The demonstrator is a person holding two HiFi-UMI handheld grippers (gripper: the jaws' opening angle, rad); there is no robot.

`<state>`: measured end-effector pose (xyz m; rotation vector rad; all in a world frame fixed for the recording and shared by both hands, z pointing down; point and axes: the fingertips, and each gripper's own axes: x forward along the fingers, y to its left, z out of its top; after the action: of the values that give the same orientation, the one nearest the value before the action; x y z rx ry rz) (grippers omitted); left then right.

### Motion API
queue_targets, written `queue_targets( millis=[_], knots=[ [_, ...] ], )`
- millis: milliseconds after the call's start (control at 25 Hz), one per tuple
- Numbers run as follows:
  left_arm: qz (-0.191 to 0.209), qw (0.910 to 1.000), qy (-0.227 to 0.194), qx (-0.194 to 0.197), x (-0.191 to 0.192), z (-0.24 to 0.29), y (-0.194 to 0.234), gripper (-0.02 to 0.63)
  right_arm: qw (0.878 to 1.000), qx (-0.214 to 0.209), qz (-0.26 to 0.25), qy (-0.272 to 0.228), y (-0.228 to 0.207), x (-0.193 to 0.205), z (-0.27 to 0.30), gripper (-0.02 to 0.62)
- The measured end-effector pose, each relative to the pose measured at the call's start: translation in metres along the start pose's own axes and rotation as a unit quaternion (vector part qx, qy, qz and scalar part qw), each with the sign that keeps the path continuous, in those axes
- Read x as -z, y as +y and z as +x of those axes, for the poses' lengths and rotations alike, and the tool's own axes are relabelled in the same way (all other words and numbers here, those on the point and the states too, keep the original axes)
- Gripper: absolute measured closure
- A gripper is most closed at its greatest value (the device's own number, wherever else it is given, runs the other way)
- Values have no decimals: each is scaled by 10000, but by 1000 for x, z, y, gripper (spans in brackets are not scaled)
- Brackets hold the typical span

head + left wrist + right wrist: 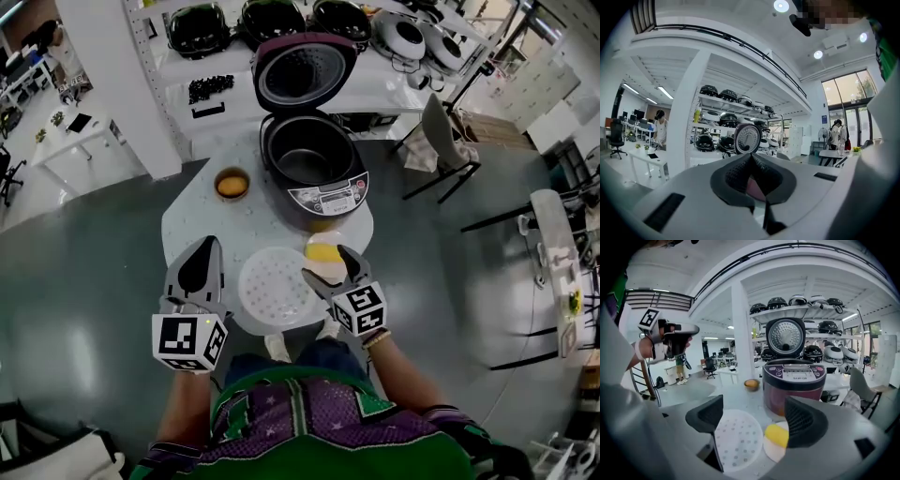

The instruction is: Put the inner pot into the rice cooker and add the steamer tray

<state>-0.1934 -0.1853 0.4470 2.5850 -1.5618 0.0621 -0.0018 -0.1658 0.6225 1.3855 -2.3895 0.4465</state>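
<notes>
The rice cooker (314,178) stands at the far side of the round white table (192,220) with its lid (305,73) up; a dark inner pot (307,161) sits inside. The white perforated steamer tray (275,286) lies flat at the table's near edge. My right gripper (328,264) is open just right of the tray, nothing between its fingers. In the right gripper view the tray (738,439) lies low between the spread jaws of the right gripper (754,416), with the cooker (793,385) behind. My left gripper (210,244) is shut and empty left of the tray; its own view shows the left gripper (751,176) shut.
A yellow object (322,251) rests on a small white plate by the cooker's front, under my right gripper. A small bowl with orange contents (232,183) stands left of the cooker. Shelves with more cookers (281,19) and a chair (441,131) lie beyond the table.
</notes>
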Motion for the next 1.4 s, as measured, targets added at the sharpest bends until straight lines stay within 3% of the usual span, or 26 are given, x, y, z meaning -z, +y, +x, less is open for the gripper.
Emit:
queue_targets(
  millis=[200, 600, 960, 1400],
  knots=[
    [15, 10000, -8, -37, 0, -11, -8, 584, 9996, 47, -22, 267, -3, 38, 15, 202],
    [28, 9982, 106, -583, 2, -52, -33, 584, 9975, -19, 45, 708, -5, 101, 19, 239],
    [243, 9938, 349, -1025, 18, -118, -81, 584, 9967, 79, 294, 756, -5, 145, 10, 268],
    [230, 9894, 445, -1366, 43, -176, -100, 584, 9924, 323, 616, 1019, 3, 183, 24, 296]
  ],
)
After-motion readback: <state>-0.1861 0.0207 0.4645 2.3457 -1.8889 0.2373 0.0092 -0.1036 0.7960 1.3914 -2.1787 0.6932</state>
